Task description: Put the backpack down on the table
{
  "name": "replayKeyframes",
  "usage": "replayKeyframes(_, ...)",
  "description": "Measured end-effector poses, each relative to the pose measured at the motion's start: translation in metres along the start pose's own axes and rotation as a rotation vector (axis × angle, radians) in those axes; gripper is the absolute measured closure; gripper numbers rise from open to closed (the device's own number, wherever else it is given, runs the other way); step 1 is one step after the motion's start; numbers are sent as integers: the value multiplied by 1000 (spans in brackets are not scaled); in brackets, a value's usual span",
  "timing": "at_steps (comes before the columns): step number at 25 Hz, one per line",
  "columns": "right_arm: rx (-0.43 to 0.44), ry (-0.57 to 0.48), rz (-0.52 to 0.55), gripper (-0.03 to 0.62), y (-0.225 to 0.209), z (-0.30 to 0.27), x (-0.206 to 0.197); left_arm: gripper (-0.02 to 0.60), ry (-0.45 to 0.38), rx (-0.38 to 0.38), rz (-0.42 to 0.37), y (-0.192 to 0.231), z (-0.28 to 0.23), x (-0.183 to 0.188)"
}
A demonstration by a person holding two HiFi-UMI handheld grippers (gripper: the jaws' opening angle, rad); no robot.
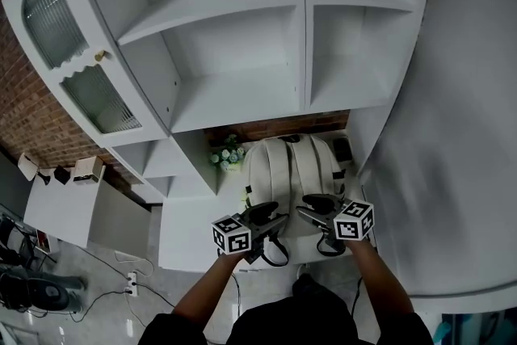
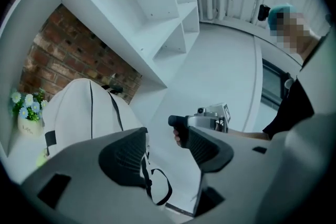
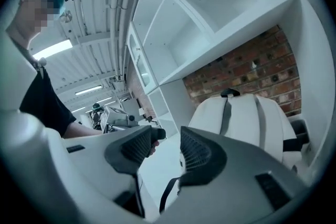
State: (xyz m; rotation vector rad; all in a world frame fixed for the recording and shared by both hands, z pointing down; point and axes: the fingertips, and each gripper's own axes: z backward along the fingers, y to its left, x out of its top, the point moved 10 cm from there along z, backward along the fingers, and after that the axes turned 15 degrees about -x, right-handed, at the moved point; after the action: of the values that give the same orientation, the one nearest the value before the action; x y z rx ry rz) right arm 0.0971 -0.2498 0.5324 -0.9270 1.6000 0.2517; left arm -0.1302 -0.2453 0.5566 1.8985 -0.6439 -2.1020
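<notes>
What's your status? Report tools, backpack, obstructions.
Left tool, right tool open, empty. White fabric backpack upright on white table, against brick wall. Small flower pot beside it, clear of tools.

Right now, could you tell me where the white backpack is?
In the head view, the white backpack stands at centre on the white table, below the shelves and in front of the brick wall, with the flower pot just to its left.
</notes>
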Motion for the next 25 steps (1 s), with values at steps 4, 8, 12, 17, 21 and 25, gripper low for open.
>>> replayKeyframes(4,-31,-22,22,526,26,18,0,458,5,21,-54,-33,1,2)
replayKeyframes(8,-72,-83,-16,559,60,32,-2,560,-14,52,-118,-69,5,4)
replayKeyframes(12,-139,-147,31,559,99,40,-6,563,-50,82,-132,-99,10,3)
replayKeyframes(17,-132,-243,27,559,137,60,-6,563,-148,177,-127,-128,22,5)
replayKeyframes(21,-254,-268,59,560,159,76,-7,564,-227,273,-153,-152,28,1)
replayKeyframes(25,-378,-270,97,562,184,84,-24,564,-192,434,-227,-175,32,-14)
